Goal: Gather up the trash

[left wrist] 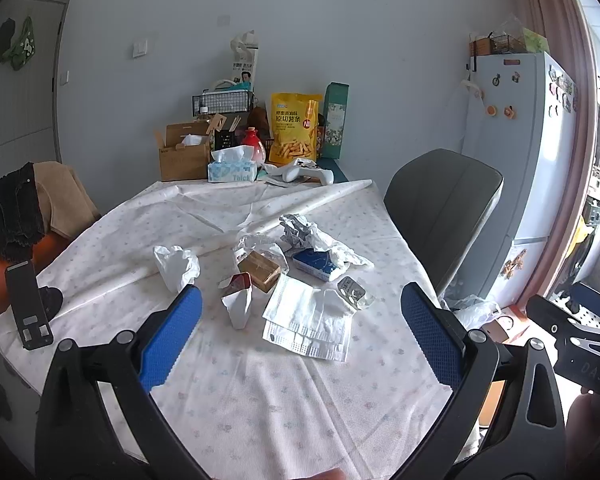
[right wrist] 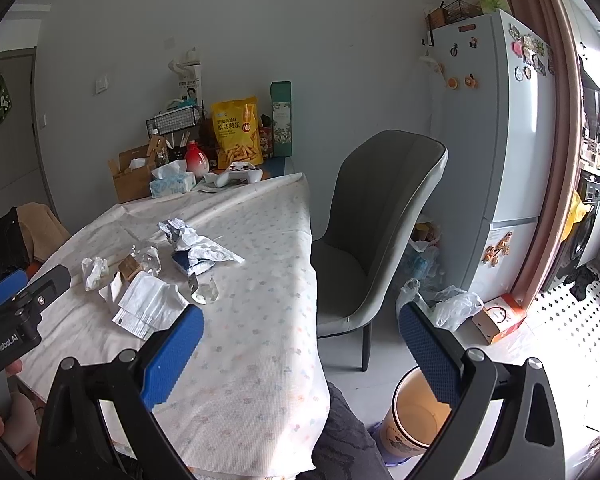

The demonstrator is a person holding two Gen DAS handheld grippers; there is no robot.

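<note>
- Left wrist view: the left hand-held gripper (left wrist: 300, 336) hung above the near part of the desk (left wrist: 260, 420), its blue-padded jaws spread wide apart and holding nothing.
- The trash lay in a loose cluster at the middle of the desk's pale dotted cloth. Taking the small brown box (left wrist: 259, 270) as the marker: a crumpled white tissue (left wrist: 177, 266) lay to its left, apart from it; a folded white paper cup (left wrist: 238, 300) with a dark red inside stood just in front of it; a flat stack of white napkins (left wrist: 310, 322) lay in front and to the right.
- Behind the brown box sat clear crinkled plastic (left wrist: 256, 245). To its right lay a blue packet (left wrist: 315, 265), with crumpled white paper (left wrist: 320, 238) draped over its far side. A small clear blister pack (left wrist: 355, 293) lay right of the napkins.
- At the far end, well behind the brown box, stood a tissue box (left wrist: 233, 170), a cardboard carton (left wrist: 184, 156) and a yellow snack bag (left wrist: 294, 128).
- Right wrist view: the right hand-held gripper (right wrist: 300, 354) hovered off the desk's (right wrist: 252, 320) right edge, jaws wide apart and empty.
- The brown box (right wrist: 131, 267) and the other trash lay far to its left on the desk.
- A paper cup (right wrist: 414, 420) stood open on the floor under the right jaw; a grey chair (right wrist: 384, 216) stood beside the desk.
</note>
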